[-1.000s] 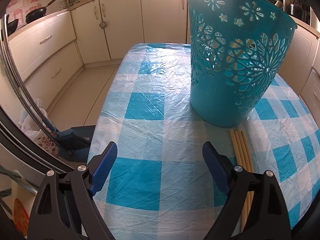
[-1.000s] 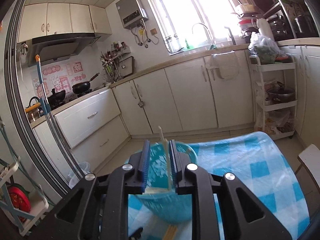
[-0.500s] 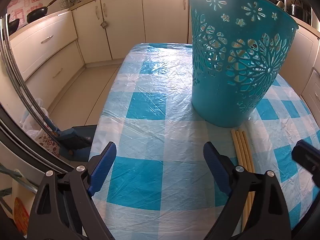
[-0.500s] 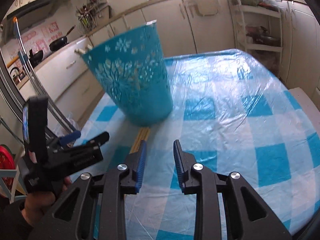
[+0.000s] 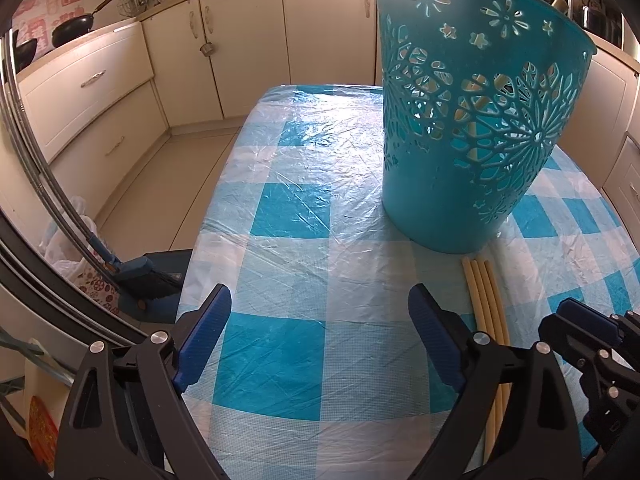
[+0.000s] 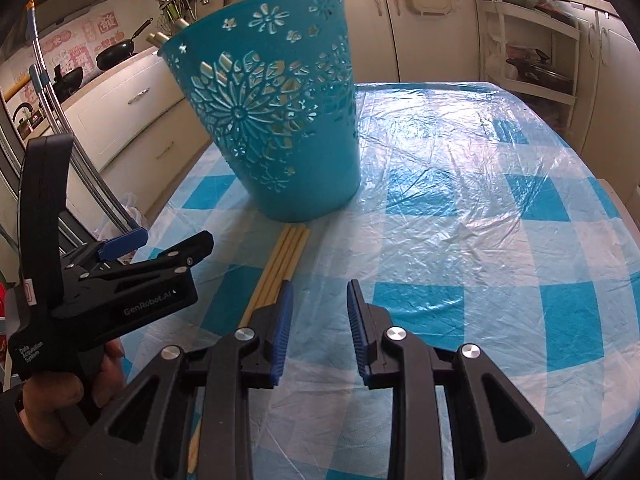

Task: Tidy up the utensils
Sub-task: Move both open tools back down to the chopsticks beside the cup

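Pale yellow chopsticks (image 6: 286,258) lie mid-table, running from the teal basket (image 6: 272,120) toward the near edge, just left of the right gripper (image 6: 318,320), narrowly parted and empty.

"GenRobot.AI", "Data Acquisition System" on left gripper (image 6: 160,248) body

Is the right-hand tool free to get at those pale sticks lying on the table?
Probably yes. The right tool is open and empty beside the sticks, with nothing over them; the basket only meets their far ends.
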### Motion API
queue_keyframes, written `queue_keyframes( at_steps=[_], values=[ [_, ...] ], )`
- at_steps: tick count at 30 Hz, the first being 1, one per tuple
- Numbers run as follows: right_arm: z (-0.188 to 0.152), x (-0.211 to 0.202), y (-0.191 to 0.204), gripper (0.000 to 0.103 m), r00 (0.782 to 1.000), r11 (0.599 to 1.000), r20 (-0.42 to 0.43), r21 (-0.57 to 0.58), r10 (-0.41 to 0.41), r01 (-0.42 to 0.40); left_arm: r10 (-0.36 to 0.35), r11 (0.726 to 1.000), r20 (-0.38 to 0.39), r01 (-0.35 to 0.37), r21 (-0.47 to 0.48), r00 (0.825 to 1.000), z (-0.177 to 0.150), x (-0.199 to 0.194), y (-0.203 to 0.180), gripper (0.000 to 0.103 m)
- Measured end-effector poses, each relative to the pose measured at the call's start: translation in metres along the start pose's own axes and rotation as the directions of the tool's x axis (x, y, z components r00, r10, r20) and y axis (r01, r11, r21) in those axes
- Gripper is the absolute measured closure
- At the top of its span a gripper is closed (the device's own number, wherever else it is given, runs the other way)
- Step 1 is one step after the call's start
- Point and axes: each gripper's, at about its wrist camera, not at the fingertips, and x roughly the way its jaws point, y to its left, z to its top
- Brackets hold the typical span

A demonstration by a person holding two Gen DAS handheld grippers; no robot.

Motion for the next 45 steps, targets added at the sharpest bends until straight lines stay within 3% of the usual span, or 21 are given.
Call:
queue_keyframes(
  at_steps=[28,34,38,45],
  values=[
    [0.004,0.023,0.023,0.074,0.996,0.992,-0.05,-0.105,-0.074,0.068,0.003,1.0,-0.009,-0.003,0.007,1.0,-0.002,0.005,-0.001,0.016],
    [0.005,0.021,0.017,0.089,0.995,0.984,-0.073,-0.168,-0.068,0.055,-0.002,1.0,-0.009,0.002,0.009,1.0,-0.002,0.005,-0.001,0.016],
    [0.005,0.018,0.01,0.089,0.992,0.969,-0.069,-0.232,-0.104,0.085,-0.012,1.0,-0.002,0.012,0.025,1.0,-0.003,0.003,-0.004,0.016],
    [0.007,0.015,-0.018,0.089,0.998,0.993,-0.055,-0.116,-0.041,0.034,-0.105,0.99,-0.046,0.109,0.088,0.993,-0.009,-0.005,-0.027,0.016]
  ],
)
